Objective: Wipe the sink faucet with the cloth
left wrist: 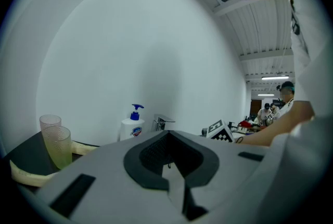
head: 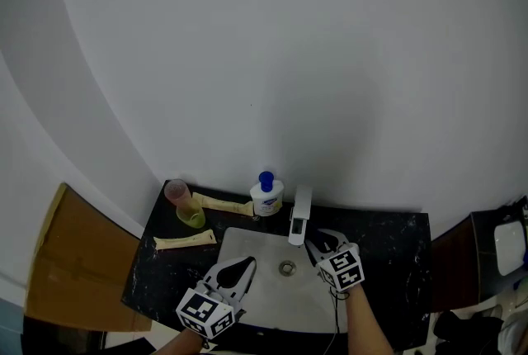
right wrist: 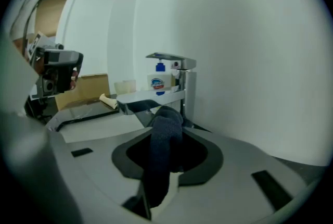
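Probably risks snagging the cloth (right wrist: pixel 165 132) out of the closed right gripper (right wrist: pixel 164 168) on the spout edge of the faucet (right wrist: pixel 179 79), with the left gripper (left wrist: pixel 169 165) shut and empty.

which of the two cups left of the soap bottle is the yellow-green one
The yellow-green cup is the front one, nearer the person; the pink cup stands just behind it, closer to the wall.

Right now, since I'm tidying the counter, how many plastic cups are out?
2. A pinkish cup stands at the back left corner of the dark counter; a greenish cup is just in front of it, toward the sink. None seems hidden.
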`<state>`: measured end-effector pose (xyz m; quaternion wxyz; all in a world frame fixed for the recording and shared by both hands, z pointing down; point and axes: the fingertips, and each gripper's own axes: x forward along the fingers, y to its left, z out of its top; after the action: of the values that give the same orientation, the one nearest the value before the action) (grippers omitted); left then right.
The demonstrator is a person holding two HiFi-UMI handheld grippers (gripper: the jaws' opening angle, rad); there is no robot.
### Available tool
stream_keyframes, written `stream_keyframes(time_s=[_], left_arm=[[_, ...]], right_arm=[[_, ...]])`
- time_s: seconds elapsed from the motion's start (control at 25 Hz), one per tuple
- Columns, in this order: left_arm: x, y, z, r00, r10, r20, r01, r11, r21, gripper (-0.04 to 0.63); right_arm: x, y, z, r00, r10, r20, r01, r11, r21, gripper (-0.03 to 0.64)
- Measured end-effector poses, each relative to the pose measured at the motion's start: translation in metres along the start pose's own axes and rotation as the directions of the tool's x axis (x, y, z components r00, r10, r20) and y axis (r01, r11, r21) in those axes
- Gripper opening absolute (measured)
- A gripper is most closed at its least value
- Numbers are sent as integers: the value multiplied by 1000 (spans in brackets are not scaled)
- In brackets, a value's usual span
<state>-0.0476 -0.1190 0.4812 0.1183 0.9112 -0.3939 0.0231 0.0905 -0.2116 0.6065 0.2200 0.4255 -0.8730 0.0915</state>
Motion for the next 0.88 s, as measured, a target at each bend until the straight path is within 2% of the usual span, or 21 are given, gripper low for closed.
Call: stream_keyframes(time_s=[0.16, 0.28, 0.4, 0.52, 0.6, 0.72, 0.88], left_arm=[[-1, 0, 3, 1000, -3, 7, 3, 1000, 0, -2], [-5, 2, 4, 1000, 3, 10, -3, 1000, 4, -2], [-10, 8, 6, 1000, 15, 11, -15, 1000, 6, -2], [-16, 13, 6, 1000, 24, 14, -24, 1000, 3, -2], [-19, 16, 6, 999, 27, 17, -27, 1000, -2, -2], [-20, 18, 4, 999, 26, 21, -26, 1000, -10, -2], [-16, 17, 5, 1000, 10, 26, -9, 1000, -15, -2]], right_arm=[[23, 35, 3, 996, 92, -20, -92, 996, -18, 114], [37, 40, 4, 995, 93, -30, -94, 995, -34, 114], [35, 9, 11, 999, -34, 9, 34, 999, 11, 112], [14, -35, 10, 982, -188, 31, 185, 979, 82, 114], [-1, -52, 5, 972, -233, 27, 229, 968, 107, 114], [-15, -48, -3, 981, -195, 17, 192, 976, 104, 114], [-5, -5, -3, 999, -43, -1, 43, 998, 50, 114]])
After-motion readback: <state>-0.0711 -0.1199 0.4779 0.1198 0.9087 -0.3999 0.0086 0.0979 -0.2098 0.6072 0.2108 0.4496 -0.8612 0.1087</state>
